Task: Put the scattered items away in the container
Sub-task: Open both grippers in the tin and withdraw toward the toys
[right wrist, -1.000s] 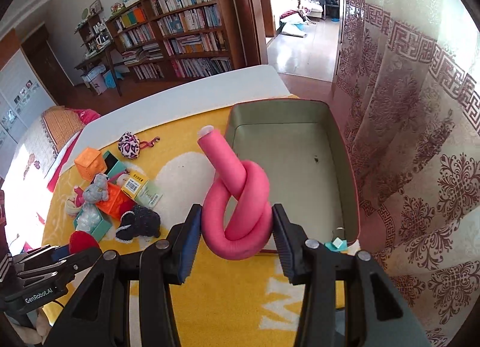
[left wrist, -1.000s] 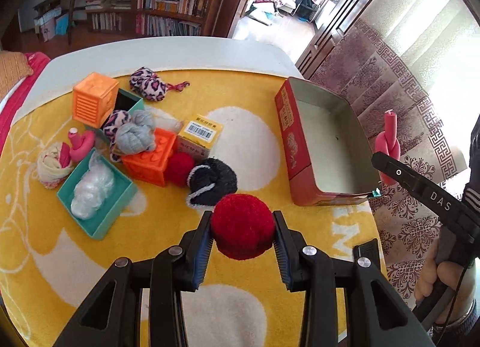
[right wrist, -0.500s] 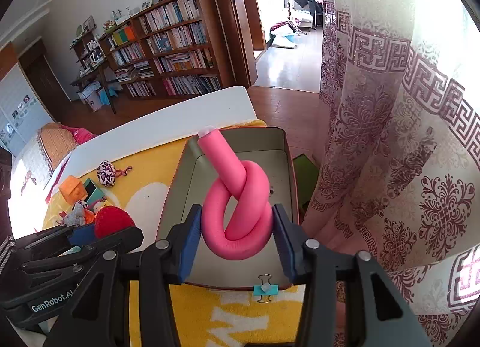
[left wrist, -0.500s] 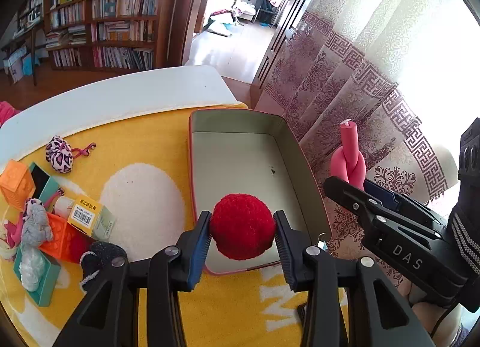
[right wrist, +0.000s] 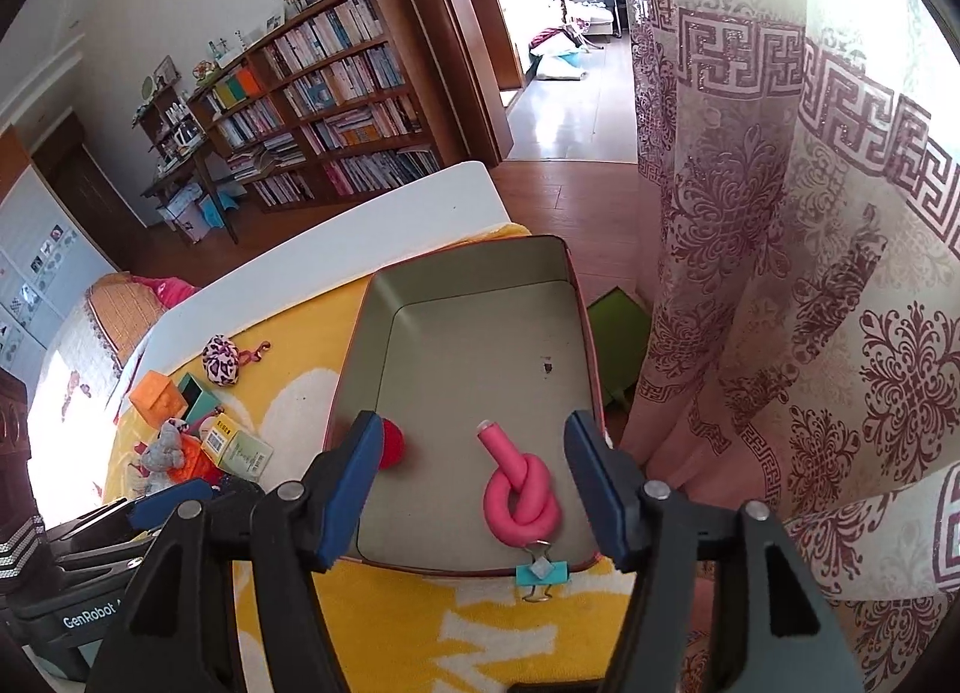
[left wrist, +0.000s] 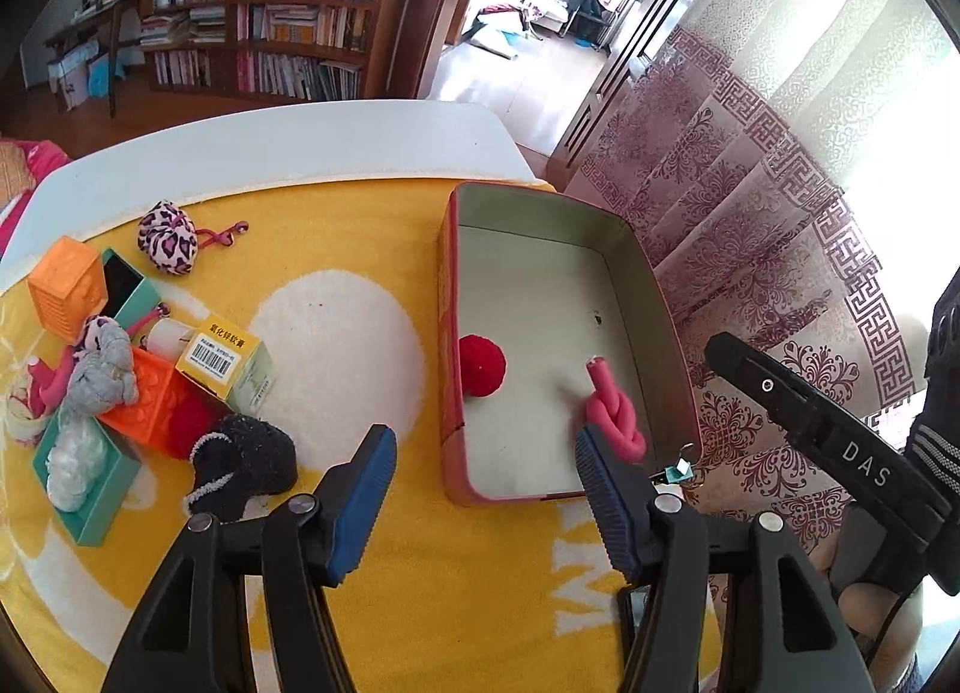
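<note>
A red tin box point(left wrist: 449, 297) point(right wrist: 576, 297) stands on the yellow mat. Inside it lie a red pompom point(left wrist: 481, 364) point(right wrist: 391, 443) against the left wall and a knotted pink foam roller point(left wrist: 613, 418) point(right wrist: 521, 496) near the front. My left gripper point(left wrist: 485, 483) is open and empty above the box's front left corner. My right gripper point(right wrist: 474, 483) is open and empty above the box's front edge. Scattered items lie left of the box: a black pompom point(left wrist: 243, 465), orange blocks point(left wrist: 63, 288), a leopard pouch point(left wrist: 168, 237) and a yellow carton point(left wrist: 223, 354).
A teal binder clip point(right wrist: 542, 572) is fixed on the box's front rim. A teal tray point(left wrist: 84, 477) holds white stuff. A patterned curtain point(right wrist: 780, 273) hangs right of the table. The right gripper's body point(left wrist: 828, 435) shows right of the box.
Both grippers opened. The red pompom and the pink roller dropped out of them and now lie in the box. Both grippers pulled back toward the box's front.
</note>
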Available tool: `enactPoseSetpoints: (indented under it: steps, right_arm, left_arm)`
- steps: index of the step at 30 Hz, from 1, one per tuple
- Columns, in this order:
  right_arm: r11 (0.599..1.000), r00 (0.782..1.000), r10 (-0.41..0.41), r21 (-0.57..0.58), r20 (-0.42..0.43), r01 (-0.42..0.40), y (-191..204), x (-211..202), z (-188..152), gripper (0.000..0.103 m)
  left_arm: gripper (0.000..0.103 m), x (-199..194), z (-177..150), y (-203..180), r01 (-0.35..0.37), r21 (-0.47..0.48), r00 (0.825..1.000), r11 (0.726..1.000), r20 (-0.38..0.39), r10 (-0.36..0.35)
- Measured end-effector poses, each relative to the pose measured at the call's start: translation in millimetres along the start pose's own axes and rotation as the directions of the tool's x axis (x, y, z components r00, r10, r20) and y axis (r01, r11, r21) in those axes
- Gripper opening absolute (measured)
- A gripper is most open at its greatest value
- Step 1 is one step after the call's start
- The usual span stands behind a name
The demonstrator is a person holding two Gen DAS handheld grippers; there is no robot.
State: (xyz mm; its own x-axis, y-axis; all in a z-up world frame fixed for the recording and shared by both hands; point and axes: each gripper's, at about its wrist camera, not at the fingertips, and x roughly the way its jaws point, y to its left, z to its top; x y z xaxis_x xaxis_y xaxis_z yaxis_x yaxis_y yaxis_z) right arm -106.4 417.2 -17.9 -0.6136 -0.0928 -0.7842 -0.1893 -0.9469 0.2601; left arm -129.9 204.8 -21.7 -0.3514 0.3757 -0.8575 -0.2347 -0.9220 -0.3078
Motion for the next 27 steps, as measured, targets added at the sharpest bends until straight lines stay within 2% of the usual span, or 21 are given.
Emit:
enactPoseSetpoints:
  steps: [2,5,10,14,17,20,24,27]
  right_arm:
    - [1.0,1.0,0.005,-0.013,-0.011,-0.005,7,2,-3,0.067]
    - [0.999,0.999,0.017,-0.034,-0.03,-0.018,21,7,-10,0.067]
    - [0.996,0.997,0.043,-0.075,-0.057,-0.048,48,13,-18,0.067]
    - [0.991,0.994,0.07,-0.112,-0.08,-0.079,74,18,-23,0.067]
    - [0.985,0.99,0.098,-0.134,-0.099,-0.111,96,22,-28,0.073]
    - [0.977,0.986,0.123,-0.161,-0.115,-0.141,118,25,-35,0.08]
    - [0.967,0.978,0.14,-0.19,-0.158,-0.169,143,36,-44,0.08]
    - [0.962,0.973,0.142,-0.205,-0.184,-0.18,160,43,-52,0.08]
  left_arm:
    - [0.064,-3,-6,8,-0.009,-0.013,1.0,1.0,-0.005,0.009]
    - [0.07,-9,-14,26,-0.027,-0.05,1.0,0.998,-0.006,0.027]
    - [0.07,-22,-27,63,-0.059,-0.129,0.998,0.99,-0.005,0.059]
    - [0.071,-34,-41,100,-0.094,-0.21,0.995,0.973,-0.006,0.095]
    - [0.081,-44,-54,132,-0.134,-0.285,0.991,0.949,-0.014,0.136]
    - [0.081,-52,-67,165,-0.179,-0.358,0.983,0.917,-0.028,0.181]
    - [0.081,-57,-82,204,-0.218,-0.432,0.975,0.875,-0.066,0.21]
    - [0.081,-61,-91,226,-0.217,-0.465,0.976,0.858,-0.073,0.207]
